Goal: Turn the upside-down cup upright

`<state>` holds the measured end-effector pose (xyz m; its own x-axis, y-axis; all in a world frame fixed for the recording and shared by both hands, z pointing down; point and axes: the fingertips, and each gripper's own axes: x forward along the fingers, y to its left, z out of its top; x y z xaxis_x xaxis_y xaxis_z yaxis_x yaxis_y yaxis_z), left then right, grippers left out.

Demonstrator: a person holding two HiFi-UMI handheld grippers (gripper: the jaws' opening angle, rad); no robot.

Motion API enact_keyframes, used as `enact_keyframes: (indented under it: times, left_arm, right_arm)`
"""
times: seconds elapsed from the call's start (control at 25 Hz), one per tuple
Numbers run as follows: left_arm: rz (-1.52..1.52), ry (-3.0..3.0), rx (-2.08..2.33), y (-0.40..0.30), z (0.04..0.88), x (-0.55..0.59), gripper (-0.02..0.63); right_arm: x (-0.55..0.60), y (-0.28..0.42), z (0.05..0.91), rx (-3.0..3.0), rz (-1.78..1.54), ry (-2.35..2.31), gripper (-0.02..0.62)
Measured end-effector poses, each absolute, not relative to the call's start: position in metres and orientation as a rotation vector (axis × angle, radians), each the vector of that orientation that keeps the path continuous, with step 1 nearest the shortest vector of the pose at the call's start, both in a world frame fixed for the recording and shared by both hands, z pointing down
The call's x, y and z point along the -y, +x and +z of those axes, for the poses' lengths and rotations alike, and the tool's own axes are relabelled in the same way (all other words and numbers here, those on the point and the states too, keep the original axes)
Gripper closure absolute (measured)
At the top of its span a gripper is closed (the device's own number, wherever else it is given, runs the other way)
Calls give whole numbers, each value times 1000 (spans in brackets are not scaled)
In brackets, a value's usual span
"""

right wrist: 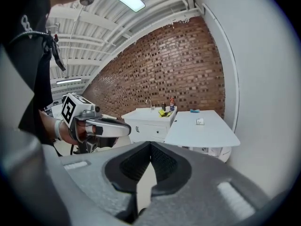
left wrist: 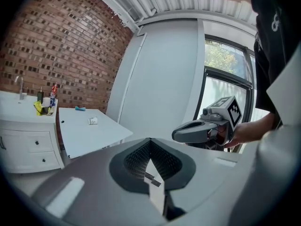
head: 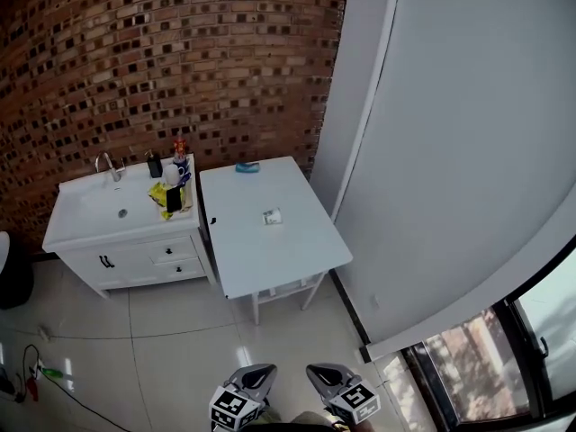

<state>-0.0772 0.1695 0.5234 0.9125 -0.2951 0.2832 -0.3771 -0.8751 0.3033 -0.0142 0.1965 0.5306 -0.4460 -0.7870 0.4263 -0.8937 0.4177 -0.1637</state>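
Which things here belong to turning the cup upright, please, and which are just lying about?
For the job: small cup, white table, left gripper, right gripper.
Lying about: teal object, sink cabinet, faucet, yellow cloth.

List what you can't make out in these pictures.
- Small white object on the table: too small in every view to tell whether it is a cup or which way up.
- Blue item at the table's far edge: too small to identify.
- Clutter beside the sink: tiny, overlapping.
- Left gripper and right gripper: cut off by the head view's bottom edge.
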Motion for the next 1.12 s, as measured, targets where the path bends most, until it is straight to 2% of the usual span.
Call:
enact_keyframes:
  times: [0.36,0.68,1.12]
  left_arm:
    - [347,2700,495,-92,529,-137,591]
    - [361,2677,554,-79,533,-110,591]
    - [433,2722,559,-18,524,-51,591]
  right_arm:
    - [-177,-27,540,2372,597,1471,603]
    - [-141,-10,552,2402,634,1432,603]
    - [-58,43,550,2487,592,1388,603]
